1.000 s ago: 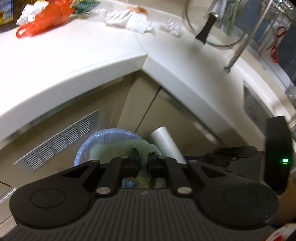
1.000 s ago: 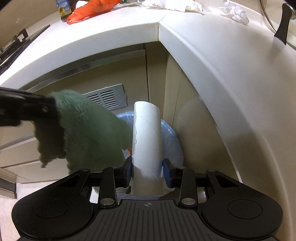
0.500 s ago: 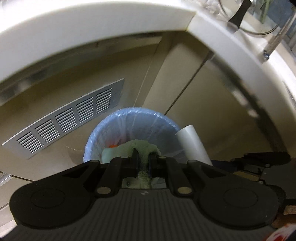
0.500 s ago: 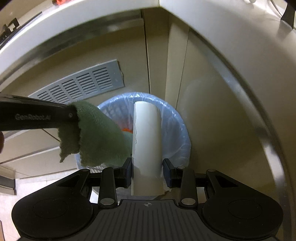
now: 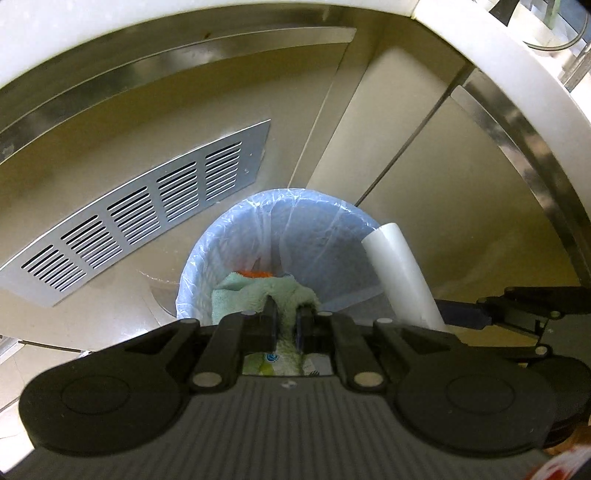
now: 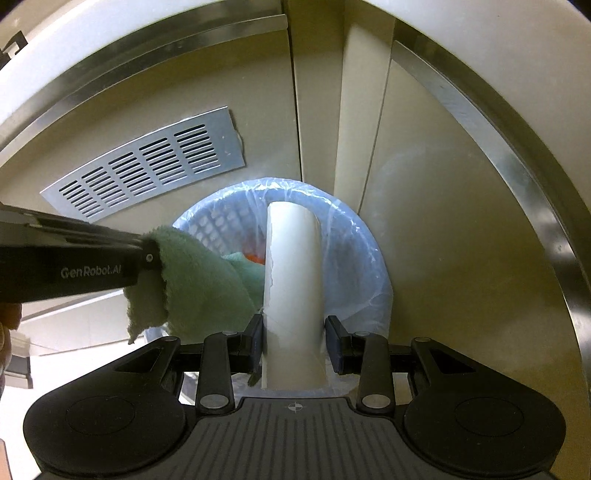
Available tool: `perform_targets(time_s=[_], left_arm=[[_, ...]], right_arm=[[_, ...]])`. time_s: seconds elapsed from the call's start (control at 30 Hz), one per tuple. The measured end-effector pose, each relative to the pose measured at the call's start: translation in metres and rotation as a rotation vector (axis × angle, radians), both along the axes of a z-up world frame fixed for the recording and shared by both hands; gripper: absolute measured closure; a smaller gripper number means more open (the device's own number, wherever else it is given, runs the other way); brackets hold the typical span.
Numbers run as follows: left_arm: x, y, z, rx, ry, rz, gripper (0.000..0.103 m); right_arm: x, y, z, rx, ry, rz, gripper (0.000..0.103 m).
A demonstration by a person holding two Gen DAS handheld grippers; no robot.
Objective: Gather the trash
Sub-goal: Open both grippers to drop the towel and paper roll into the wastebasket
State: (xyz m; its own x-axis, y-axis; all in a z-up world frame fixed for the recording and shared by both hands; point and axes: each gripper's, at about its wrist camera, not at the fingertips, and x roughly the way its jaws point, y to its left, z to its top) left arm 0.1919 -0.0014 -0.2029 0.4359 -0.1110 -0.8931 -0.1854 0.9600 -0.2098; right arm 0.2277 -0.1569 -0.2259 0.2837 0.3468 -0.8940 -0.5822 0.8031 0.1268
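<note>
A round bin lined with a pale blue bag (image 5: 314, 229) (image 6: 362, 258) stands on the floor in the cabinet corner, with something orange inside. My left gripper (image 5: 285, 317) is shut on a green fluffy cloth (image 5: 255, 291) (image 6: 195, 280) that hangs over the bin's mouth. My right gripper (image 6: 294, 332) is shut on a white paper tube (image 6: 293, 273) (image 5: 399, 273), which points forward over the bin. In the right wrist view the left gripper (image 6: 147, 258) comes in from the left edge, cloth bunched at its tip.
Beige cabinet doors surround the bin, with a slotted metal vent (image 5: 140, 218) (image 6: 147, 166) on the left door. The white counter edge (image 5: 184, 22) (image 6: 517, 44) curves overhead, with steel trim beneath it. Light floor tiles (image 6: 74, 332) show at the lower left.
Both grippers have sunk below the counter edge toward the bin. The countertop with its litter has left view, and the bin looks larger. Cloth and tube stay gripped.
</note>
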Motion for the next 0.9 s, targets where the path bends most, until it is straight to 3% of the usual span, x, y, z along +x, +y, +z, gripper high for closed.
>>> perform_targets(time_s=[0.63, 0.7, 0.77, 0.9], left_arm=[[0.006, 0.002, 0.0, -0.013, 0.004, 0.036, 0.093], [0.007, 0.003, 0.002, -0.011, 0.0, 0.043, 0.088], [0.007, 0.005, 0.004, -0.015, -0.008, 0.054, 0.069], [0.004, 0.007, 0.009, -0.013, -0.022, 0.067, 0.066]], right_arm=[[0.011, 0.005, -0.008, 0.018, 0.03, -0.026, 0.068], [0.012, 0.005, -0.008, 0.018, 0.028, -0.025, 0.068], [0.012, 0.004, -0.008, 0.017, 0.026, -0.026, 0.068], [0.011, 0.005, -0.008, 0.014, 0.024, -0.031, 0.067]])
